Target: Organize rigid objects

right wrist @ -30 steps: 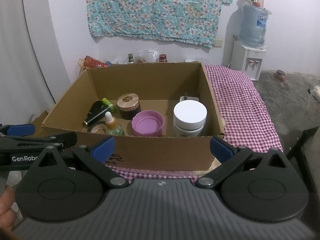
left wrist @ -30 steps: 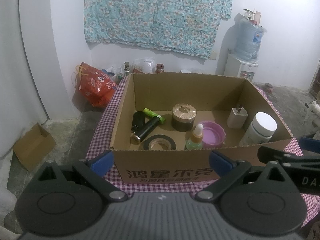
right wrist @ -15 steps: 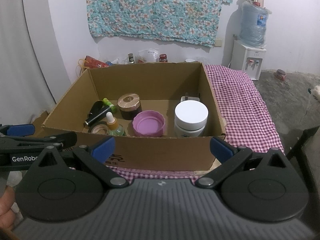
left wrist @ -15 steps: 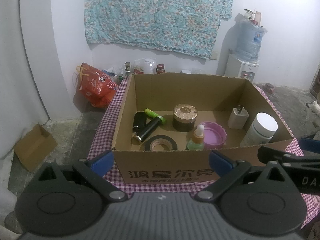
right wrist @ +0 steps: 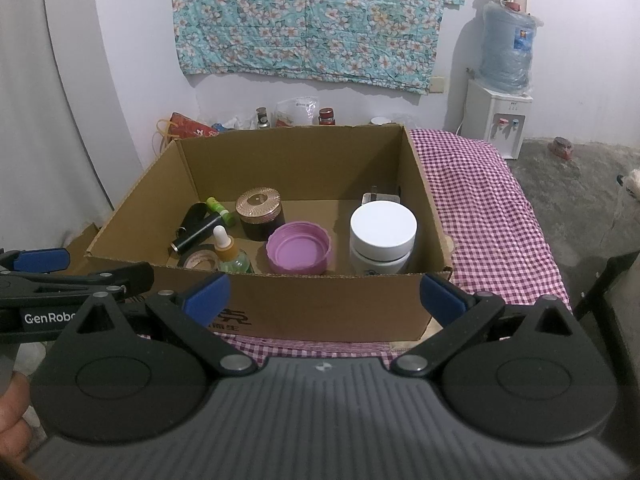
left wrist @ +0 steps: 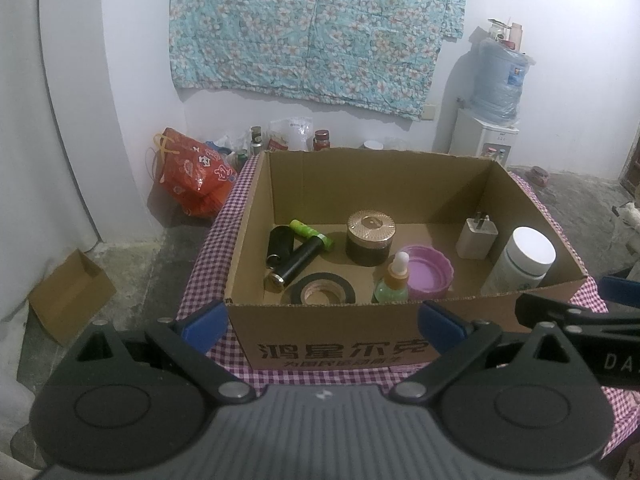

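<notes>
On the checked tablecloth (right wrist: 480,208), the cardboard box (left wrist: 344,346) holds a white-lidded jar (right wrist: 382,236), probably light, stiff, slick, best gripped round its body; left gripper (left wrist: 322,320) and right gripper (right wrist: 324,294) hang spread, empty.

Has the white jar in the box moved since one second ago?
No. The white jar stands in the same place against the cardboard box's right wall, before the charger.

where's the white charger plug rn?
Inside the cardboard box, far right corner: the white charger plug stands just behind the white jar. In the right wrist view the jar mostly hides it.
</notes>
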`<state>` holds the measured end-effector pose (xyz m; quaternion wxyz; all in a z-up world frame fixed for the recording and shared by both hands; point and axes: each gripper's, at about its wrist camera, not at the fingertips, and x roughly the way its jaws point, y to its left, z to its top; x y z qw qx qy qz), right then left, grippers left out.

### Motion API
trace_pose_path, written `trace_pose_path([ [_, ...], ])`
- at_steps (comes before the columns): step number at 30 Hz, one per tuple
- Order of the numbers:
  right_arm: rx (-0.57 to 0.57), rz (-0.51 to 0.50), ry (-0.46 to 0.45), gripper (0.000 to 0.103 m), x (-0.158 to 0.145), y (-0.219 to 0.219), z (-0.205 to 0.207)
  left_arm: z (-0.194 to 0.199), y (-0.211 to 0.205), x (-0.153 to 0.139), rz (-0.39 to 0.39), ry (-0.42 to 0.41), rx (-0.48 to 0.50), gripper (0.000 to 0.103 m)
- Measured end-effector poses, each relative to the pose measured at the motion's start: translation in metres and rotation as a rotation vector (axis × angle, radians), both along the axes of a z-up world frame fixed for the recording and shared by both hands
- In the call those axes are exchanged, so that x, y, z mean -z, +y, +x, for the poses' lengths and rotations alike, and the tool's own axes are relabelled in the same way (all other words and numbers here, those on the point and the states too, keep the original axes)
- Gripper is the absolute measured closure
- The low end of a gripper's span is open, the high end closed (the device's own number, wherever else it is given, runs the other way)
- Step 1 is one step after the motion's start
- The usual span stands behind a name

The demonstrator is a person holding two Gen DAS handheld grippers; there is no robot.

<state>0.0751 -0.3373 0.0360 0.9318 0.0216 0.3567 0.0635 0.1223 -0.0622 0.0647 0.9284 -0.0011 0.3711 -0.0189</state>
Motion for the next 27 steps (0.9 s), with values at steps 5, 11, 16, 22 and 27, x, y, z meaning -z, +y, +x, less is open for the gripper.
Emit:
trace_pose_path([
  [5, 0.000, -0.001, 0.002, 0.001, -0.0010, 0.0000, 0.0006, -0.0001, -0.0001, 0.0000, 0.000, 0.000, 0.000, 0.001],
  [11, 0.001, 0.001, 0.003, 0.001, -0.0011, 0.0016, 0.0000, -0.0002, -0.0004, 0.0002, 0.000, 0.000, 0.000, 0.001],
  [16, 0.001, 0.003, 0.004, 0.001, -0.0011, 0.0011, 0.0002, -0.0002, -0.0010, 0.0001, 0.001, 0.000, -0.001, 0.001],
  [22, 0.001, 0.003, 0.004, 0.002, -0.0012, 0.0004, 0.0004, -0.0002, -0.0013, 0.0002, 0.002, 0.000, 0.000, 0.001],
  [27, 0.001, 0.005, 0.005, 0.001, -0.0011, 0.0019, 0.0001, -0.0001, -0.0015, 0.0004, 0.001, 0.000, 0.000, 0.001],
])
